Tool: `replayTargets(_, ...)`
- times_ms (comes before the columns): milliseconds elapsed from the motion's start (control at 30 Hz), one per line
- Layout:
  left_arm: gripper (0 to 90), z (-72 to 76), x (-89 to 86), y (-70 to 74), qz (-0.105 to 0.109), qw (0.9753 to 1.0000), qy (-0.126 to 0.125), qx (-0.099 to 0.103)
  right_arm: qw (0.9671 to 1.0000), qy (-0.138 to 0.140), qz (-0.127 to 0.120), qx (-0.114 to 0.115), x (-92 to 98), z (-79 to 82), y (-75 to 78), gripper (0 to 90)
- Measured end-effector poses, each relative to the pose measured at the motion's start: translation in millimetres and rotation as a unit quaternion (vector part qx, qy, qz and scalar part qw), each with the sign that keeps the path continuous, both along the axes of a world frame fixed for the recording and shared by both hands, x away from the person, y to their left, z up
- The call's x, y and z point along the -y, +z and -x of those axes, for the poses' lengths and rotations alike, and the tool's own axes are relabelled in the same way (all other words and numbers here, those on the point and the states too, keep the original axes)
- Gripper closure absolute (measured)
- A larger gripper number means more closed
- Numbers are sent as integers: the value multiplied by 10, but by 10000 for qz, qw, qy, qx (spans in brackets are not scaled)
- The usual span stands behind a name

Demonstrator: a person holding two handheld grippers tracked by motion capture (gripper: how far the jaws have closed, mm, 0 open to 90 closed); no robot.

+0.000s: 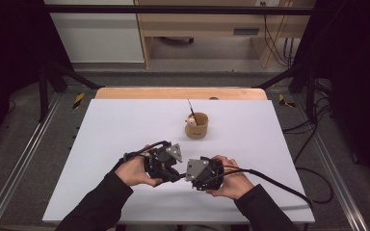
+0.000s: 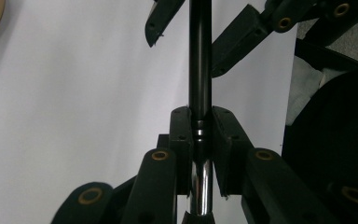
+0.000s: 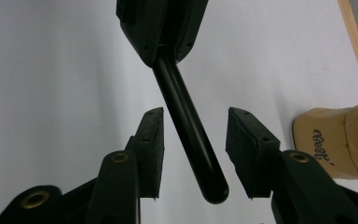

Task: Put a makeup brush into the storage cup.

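A black pen point(image 2: 199, 70) is clamped between the jaws of the left gripper point(image 2: 200, 140), which are closed tight on the band where its black barrel meets a shiny metal section; the barrel runs straight out ahead of that gripper toward the right gripper point(image 2: 205, 42), seen farther off with its jaws spread to either side of it. In the right gripper view the same pen point(image 3: 189, 135) comes in slanted from the left gripper point(image 3: 161, 28) above, and its rounded black end hangs in the gap of the right gripper point(image 3: 193, 149), whose jaws stand wide apart; whether the pen brushes the left-hand pad cannot be told. In the high view the two grippers meet low over the near middle of the white table point(image 1: 125, 125), the left gripper point(image 1: 166, 163) in the person's left hand point(image 1: 135, 171) and the right gripper point(image 1: 200, 173) in the right hand point(image 1: 231, 180), with the pen between them too small to make out. Farther back, well apart from the hands, stands a tan cup-shaped holder point(image 1: 197, 126) with a thin dark stick upright in it; its side bears dark script lettering in the right gripper view point(image 3: 331, 144).
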State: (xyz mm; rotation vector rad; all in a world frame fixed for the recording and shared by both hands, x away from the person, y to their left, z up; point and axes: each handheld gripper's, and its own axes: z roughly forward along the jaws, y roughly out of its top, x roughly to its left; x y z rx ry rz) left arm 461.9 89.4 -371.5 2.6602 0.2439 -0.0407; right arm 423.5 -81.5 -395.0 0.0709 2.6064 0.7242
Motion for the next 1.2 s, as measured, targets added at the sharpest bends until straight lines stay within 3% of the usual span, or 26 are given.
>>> replayTargets(233, 787, 4, 11, 4, -38, 10000, -70, -8, 9999, 113, 95, 60, -18, 2, -22, 655)
replayTargets(267, 787, 17, 18, -9, 65, 10000, 28, -70, 10000, 58, 29, 13, -27, 15, -27, 672)
replayTargets(367, 787, 22, 30, -23, 128, 9998, 114, -63, 9996, 261, 123, 79, -19, 5, -19, 693)
replayTargets(500, 786, 16, 35, -21, 86, 9999, 60, -57, 9993, 317, 164, 124, -17, 4, -30, 706)
replayTargets(633, 783, 18, 22, -21, 190, 9997, 92, -121, 9995, 274, 133, 59, -11, 15, -25, 715)
replayTargets(700, 779, 15, 10, -17, 191, 9997, 99, -79, 9993, 328, 123, 135, -13, 9, -29, 721)
replayTargets(767, 768, 12, -2, -21, 233, 9996, 145, -65, 9992, 357, 192, 56, -9, 9, -25, 734)
replayTargets(1200, 705, -8, -48, -9, 322, 9992, 144, 167, 9992, 393, 61, -106, -14, 3, -41, 791)
